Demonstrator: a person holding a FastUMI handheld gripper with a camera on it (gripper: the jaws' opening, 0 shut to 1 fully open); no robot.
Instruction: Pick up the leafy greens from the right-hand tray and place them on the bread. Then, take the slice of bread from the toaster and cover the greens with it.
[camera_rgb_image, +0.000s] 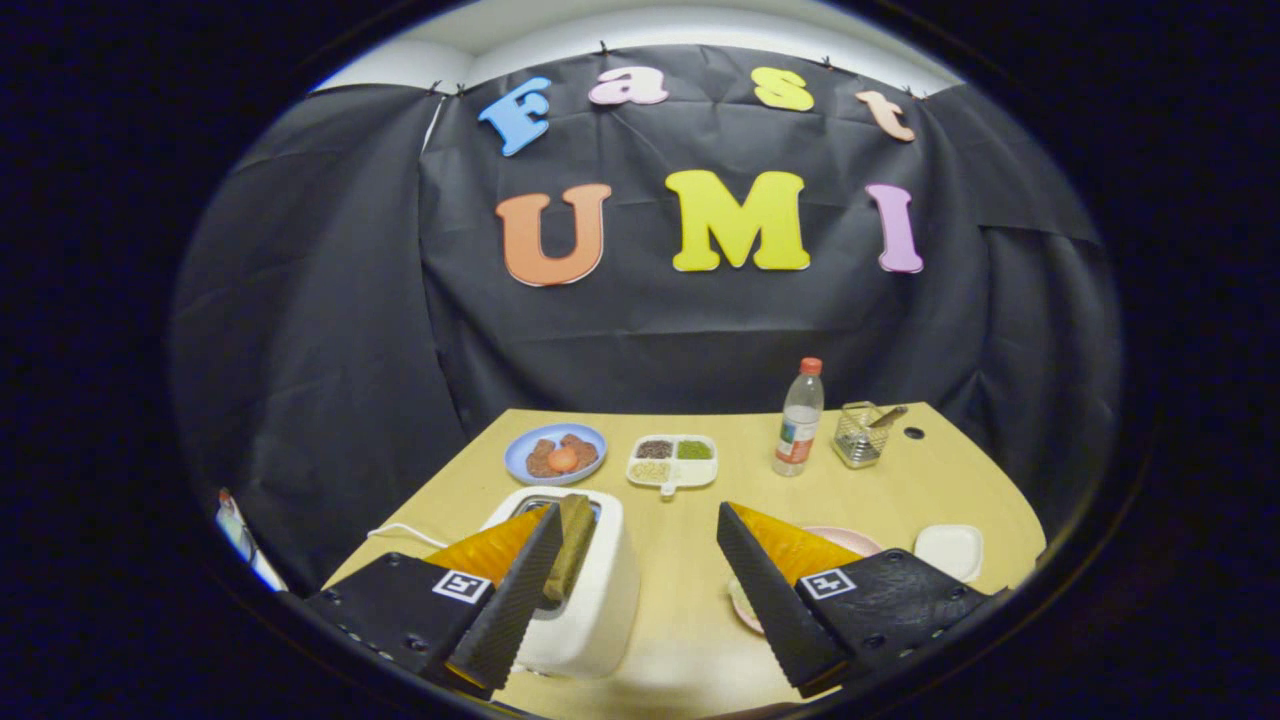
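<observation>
My gripper (640, 515) hangs open above the wooden table (680, 560), with nothing between its fingers. A white toaster (595, 610) stands just behind the left finger. A browned slice of bread (575, 545) sticks up out of its slot, right beside that fingertip. Behind the right finger lies a pink plate (850, 540), mostly hidden; a pale edge of something on it (742, 602) peeks out, and I cannot tell what it is. A small white tray (948, 550) sits to the right of the plate and looks bare.
Beyond the fingers are a blue plate (520, 462) with brown food and an orange ball, a divided white dish (672, 461) of grains, a plastic bottle (799, 420) and a wire basket (860, 435). A white cable (405, 532) runs left of the toaster.
</observation>
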